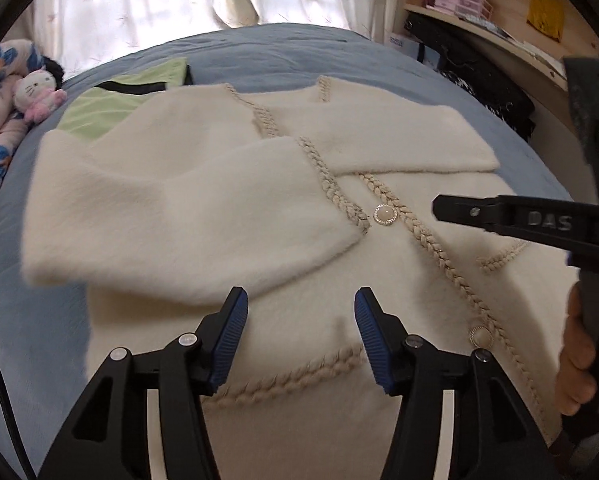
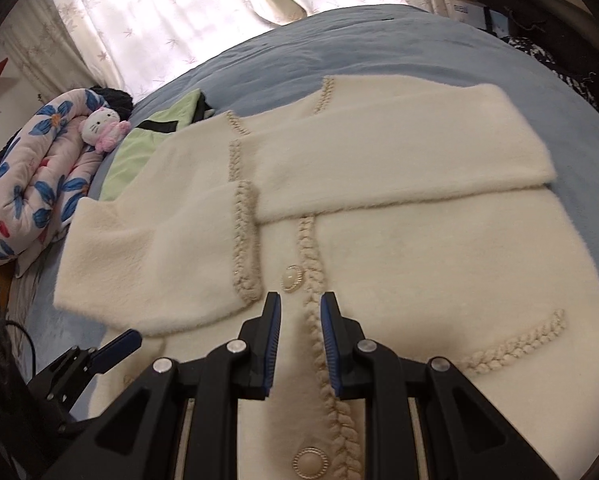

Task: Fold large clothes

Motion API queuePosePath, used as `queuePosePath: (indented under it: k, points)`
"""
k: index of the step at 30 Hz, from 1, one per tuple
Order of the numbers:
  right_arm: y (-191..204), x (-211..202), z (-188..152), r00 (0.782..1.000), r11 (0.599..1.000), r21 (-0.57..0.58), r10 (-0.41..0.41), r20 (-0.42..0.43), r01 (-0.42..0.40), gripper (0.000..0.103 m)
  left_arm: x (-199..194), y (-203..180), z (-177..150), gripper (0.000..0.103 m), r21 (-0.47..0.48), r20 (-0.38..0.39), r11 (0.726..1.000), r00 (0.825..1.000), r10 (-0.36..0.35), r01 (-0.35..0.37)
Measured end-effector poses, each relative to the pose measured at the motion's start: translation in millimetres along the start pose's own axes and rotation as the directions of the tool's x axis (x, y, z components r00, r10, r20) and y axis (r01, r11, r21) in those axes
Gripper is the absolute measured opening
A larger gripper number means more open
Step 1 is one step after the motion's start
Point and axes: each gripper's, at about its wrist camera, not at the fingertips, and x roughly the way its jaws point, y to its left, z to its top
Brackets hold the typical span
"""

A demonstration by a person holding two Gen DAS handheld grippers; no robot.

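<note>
A cream fuzzy cardigan (image 1: 227, 216) with braided beige trim and pearl buttons lies flat, front up, on the blue bed (image 1: 283, 48). Both sleeves are folded across its chest, and their cuffs meet near the button strip. My left gripper (image 1: 301, 300) hovers over the lower left front, open, with nothing between its blue pads. My right gripper (image 2: 301, 300) hangs above the button strip of the cardigan (image 2: 419, 248). Its jaws stand narrowly apart, with only the braid visible below through the gap. A hand (image 1: 577, 360) holds the right tool at the right edge of the left wrist view.
A light green garment (image 1: 111, 108) with black trim lies under the cardigan's far left shoulder. A cat plush (image 2: 101, 126) and a rolled floral quilt (image 2: 39, 184) sit at the bed's left edge. Curtains hang behind; shelves (image 1: 499, 20) and dark clothing (image 1: 479, 76) stand at the right.
</note>
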Motion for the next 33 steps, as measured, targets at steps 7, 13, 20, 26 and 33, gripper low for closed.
queuePosePath:
  k: [7,13,20,26,33]
  points:
    - [19.0,32.2,17.9,0.992,0.995,-0.026,0.092,-0.089,-0.094,0.02,-31.5,32.5,-12.7,0.054,-0.107,0.023,0.994,1.0,0.021,-0.019]
    - [41.8,72.8,46.2,0.99,0.996,-0.056,0.059,-0.131,-0.066,0.053,-37.7,53.9,-18.2,0.054,-0.176,0.029,0.984,0.999,0.036,-0.031]
    - [54.0,119.4,56.0,0.978,0.993,-0.071,0.08,-0.193,-0.095,0.042,-38.1,66.8,-26.1,0.055,-0.212,0.017,0.976,0.999,0.051,-0.046]
    - [75.7,56.2,81.6,0.987,0.97,-0.185,0.152,-0.054,-0.16,0.015,-37.8,73.6,-29.2,0.054,-0.226,0.006,0.972,0.998,0.065,-0.062]
    - [16.7,-2.9,134.6,0.971,0.985,-0.093,-0.125,0.203,0.146,0.036,-36.8,75.5,-25.4,0.055,-0.245,0.013,0.968,0.998,0.067,-0.061]
